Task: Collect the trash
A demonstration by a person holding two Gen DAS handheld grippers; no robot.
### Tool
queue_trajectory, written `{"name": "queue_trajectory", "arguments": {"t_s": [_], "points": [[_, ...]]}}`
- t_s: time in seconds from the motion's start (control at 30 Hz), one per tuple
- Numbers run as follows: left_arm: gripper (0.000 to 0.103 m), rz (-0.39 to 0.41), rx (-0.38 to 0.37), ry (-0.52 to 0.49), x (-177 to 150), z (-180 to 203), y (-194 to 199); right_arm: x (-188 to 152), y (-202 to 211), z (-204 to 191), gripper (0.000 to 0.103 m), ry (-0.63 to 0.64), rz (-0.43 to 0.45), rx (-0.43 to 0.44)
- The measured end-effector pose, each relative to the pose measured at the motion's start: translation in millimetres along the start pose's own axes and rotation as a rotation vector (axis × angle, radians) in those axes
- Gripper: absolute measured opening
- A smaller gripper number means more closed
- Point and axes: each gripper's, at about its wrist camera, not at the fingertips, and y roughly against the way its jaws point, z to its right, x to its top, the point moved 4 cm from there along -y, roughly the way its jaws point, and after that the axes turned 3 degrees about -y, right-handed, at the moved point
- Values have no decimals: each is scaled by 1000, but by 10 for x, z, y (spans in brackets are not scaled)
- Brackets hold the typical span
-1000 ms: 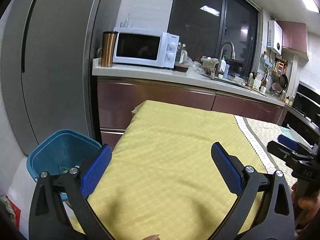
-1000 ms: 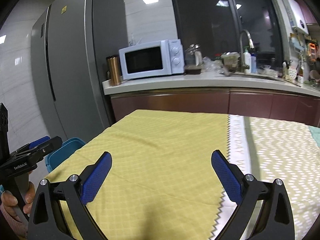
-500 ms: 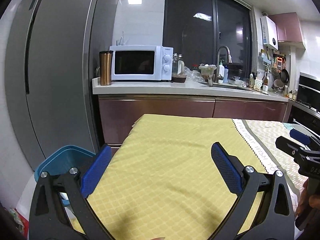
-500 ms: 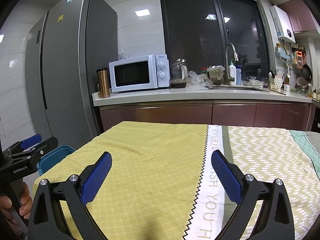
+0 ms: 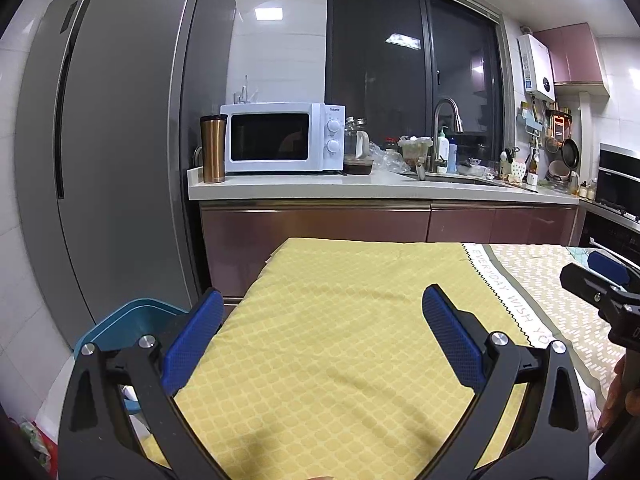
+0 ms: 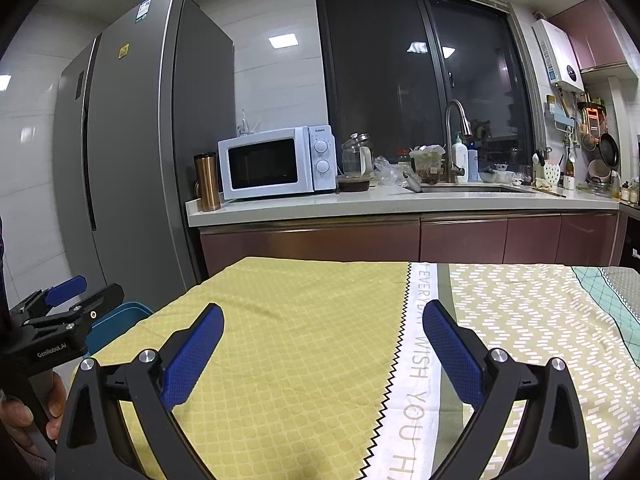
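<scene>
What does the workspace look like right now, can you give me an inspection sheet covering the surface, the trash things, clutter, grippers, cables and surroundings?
Surface: table under a yellow cloth and a patterned cloth; no trash seen on them.
Job's things: blue bin on the floor at the table's left corner, by the fridge; contents mostly hidden.
Clutter: nothing seen on the table.
Grippers: left gripper open, holding nothing; right gripper open, holding nothing; both above the cloth.
Cables: nothing seen.
Surroundings: counter with microwave, copper mug, and sink tap; dark window behind.
</scene>
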Motion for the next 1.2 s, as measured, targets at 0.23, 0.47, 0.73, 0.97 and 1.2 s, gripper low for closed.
{"name": "queue_trajectory", "arguments": {"t_s": [0.23, 0.47, 0.73, 0.97, 1.2], "points": [[97, 8, 2, -5, 0, 12, 23, -3, 11, 20, 96, -2, 2, -7], [97, 17, 5, -9, 19, -1, 12, -17, 6, 23, 96, -6, 1, -10], [97, 25, 8, -11, 34, -22, 16, -15, 6, 25, 96, -12, -2, -9], [97, 26, 10, -10, 26, -40, 12, -15, 4, 3, 96, -8, 0, -11], [97, 28, 13, -11, 33, -45, 17, -32, 11, -14, 96, -6, 0, -11]]}}
